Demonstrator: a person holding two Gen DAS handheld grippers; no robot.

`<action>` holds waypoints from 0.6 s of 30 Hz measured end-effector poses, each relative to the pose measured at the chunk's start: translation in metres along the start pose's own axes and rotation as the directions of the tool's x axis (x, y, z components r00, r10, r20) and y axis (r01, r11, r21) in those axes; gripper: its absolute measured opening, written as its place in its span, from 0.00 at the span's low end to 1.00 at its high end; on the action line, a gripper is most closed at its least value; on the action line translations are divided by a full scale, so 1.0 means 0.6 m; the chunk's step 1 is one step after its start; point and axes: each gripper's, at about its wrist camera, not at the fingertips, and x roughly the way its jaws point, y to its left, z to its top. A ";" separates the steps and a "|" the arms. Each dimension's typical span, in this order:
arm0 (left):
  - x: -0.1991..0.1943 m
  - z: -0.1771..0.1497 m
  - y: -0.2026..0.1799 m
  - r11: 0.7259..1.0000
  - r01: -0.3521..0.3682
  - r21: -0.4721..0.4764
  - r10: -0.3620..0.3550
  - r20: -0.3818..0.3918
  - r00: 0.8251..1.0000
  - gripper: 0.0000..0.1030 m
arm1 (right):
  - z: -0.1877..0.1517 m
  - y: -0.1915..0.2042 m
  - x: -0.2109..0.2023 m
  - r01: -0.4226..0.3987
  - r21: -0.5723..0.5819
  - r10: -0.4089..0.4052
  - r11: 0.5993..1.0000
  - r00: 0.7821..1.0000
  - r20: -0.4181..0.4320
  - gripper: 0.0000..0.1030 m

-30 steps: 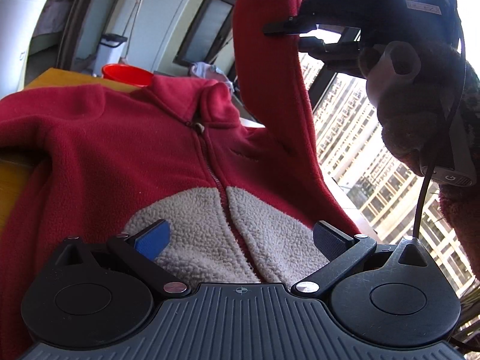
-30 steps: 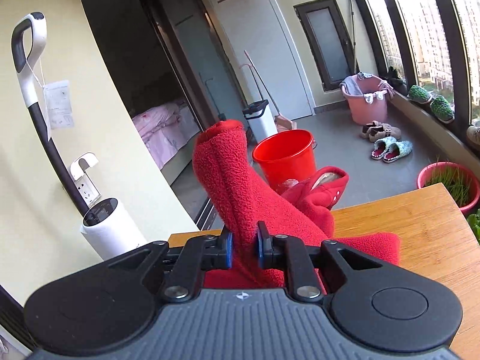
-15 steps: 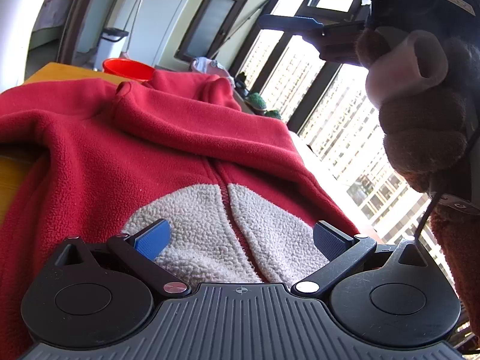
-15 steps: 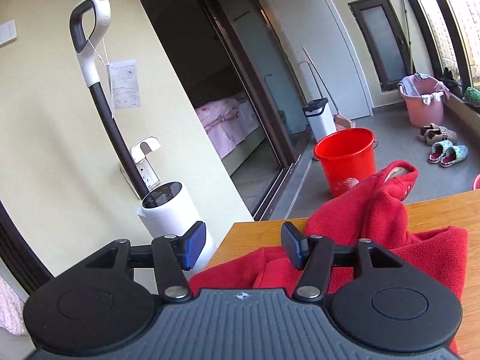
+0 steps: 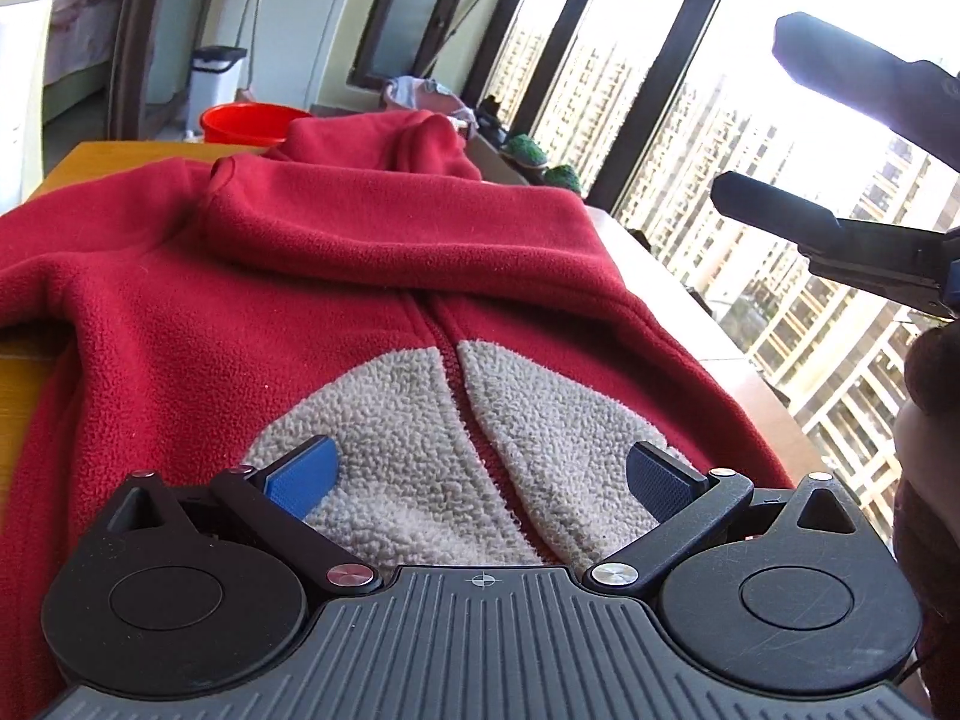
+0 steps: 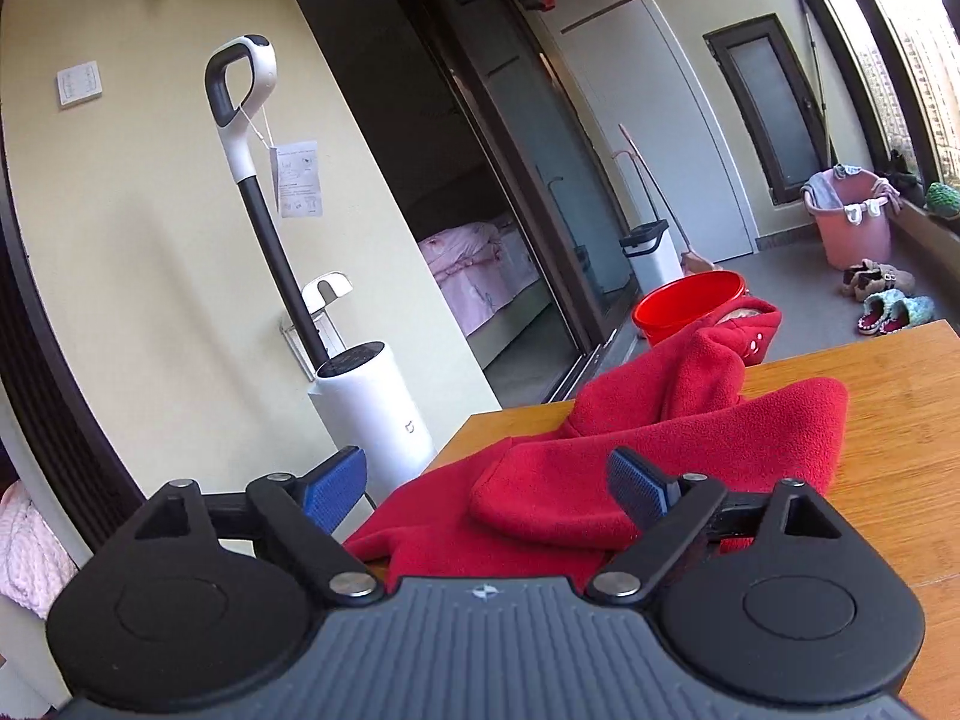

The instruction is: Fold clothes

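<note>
A red fleece (image 5: 336,276) lies spread on the counter (image 6: 888,420), one sleeve (image 5: 384,228) folded across its chest. The left gripper (image 5: 480,480) hovers wide open over the hem, holding nothing. The right gripper (image 6: 486,486) is opening, empty. A pink tub (image 6: 852,222) holds laundry; the red bucket's (image 6: 690,306) contents are hidden.

The left wrist view sits low and close over the red fleece jacket (image 5: 360,300), looking along it toward the windows (image 5: 690,90). The right wrist view looks from the table's (image 6: 900,420) side across the jacket toward the wall and doorway. Both share the jacket, table and red bucket (image 5: 252,120)
</note>
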 end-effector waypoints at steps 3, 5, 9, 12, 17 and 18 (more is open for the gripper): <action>0.000 -0.003 -0.011 0.999 -0.037 0.036 0.037 0.003 0.999 1.00 | -0.027 -0.012 -0.027 -0.062 0.015 0.062 0.998 0.998 0.014 0.99; -0.010 -0.003 0.000 0.999 -0.033 -0.018 0.033 0.022 0.999 1.00 | -0.043 -0.034 -0.037 -0.121 0.081 0.118 0.989 0.992 0.037 1.00; -0.066 -0.003 0.046 0.980 0.006 -0.201 0.012 0.084 0.996 1.00 | -0.072 -0.094 -0.042 -0.226 0.227 0.213 0.947 0.974 0.079 1.00; -0.121 0.002 0.096 0.953 -0.067 -0.296 0.106 0.119 0.987 1.00 | -0.098 -0.130 -0.033 -0.222 0.286 0.211 0.932 0.975 0.067 1.00; -0.210 0.004 0.212 0.823 -0.115 -0.557 0.232 0.145 0.962 1.00 | -0.104 -0.131 -0.031 -0.271 0.262 0.262 0.926 0.963 0.068 1.00; -0.224 0.001 0.229 0.797 -0.111 -0.594 0.249 0.155 0.956 1.00 | -0.104 -0.127 -0.032 -0.277 0.249 0.269 0.928 0.961 0.067 1.00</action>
